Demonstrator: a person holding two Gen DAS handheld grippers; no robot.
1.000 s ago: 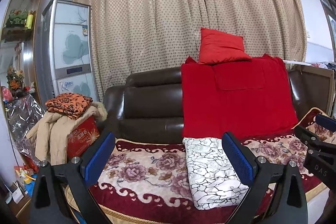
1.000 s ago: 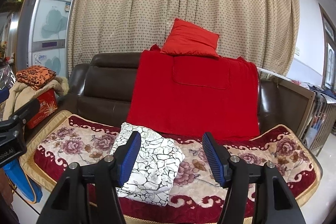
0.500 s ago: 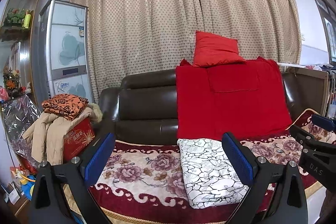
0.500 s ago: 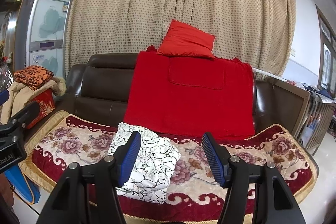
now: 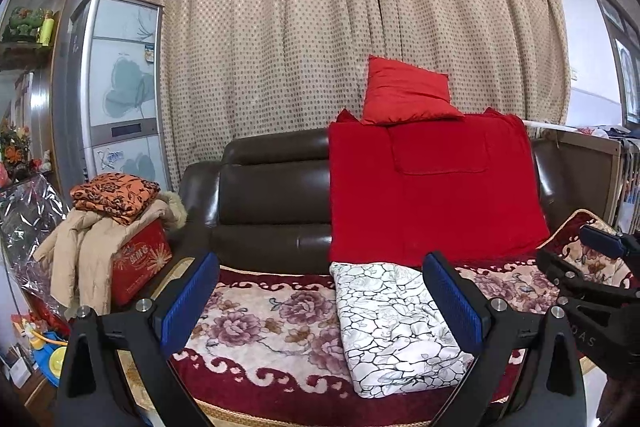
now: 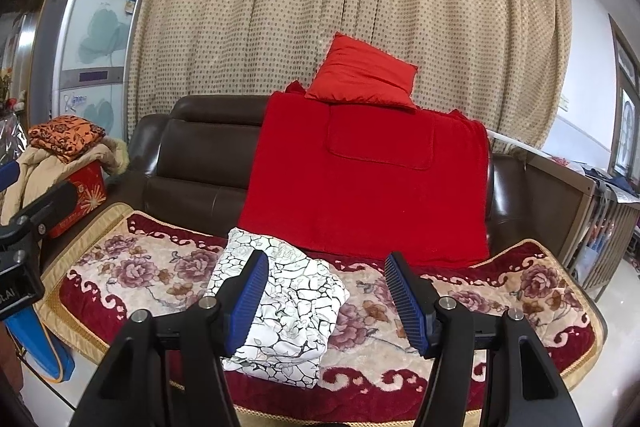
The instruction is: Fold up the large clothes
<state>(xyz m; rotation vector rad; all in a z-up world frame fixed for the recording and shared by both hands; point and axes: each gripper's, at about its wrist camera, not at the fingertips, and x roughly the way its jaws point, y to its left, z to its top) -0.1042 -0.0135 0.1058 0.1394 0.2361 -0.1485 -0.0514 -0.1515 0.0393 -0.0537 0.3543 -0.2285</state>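
Left gripper [image 5: 320,301]: held low before the sofa, jaws apart, nothing gripped.
Folded white garment with black crackle print [image 6: 286,307]: laid on the floral red-bordered seat cover [image 6: 500,311], apparently finished and set down.
Right gripper [image 6: 326,301]: aimed slightly downward at the seat, jaws parted, empty, clear of the garment.

White garment [image 5: 394,323] with black crackle-and-rose print; dark red seat cover [image 5: 256,323] with mauve roses; plain red blanket [image 5: 432,191] and pillow [image 5: 404,93]; brown sofa [image 5: 272,195]; beige dotted curtain [image 5: 320,27].
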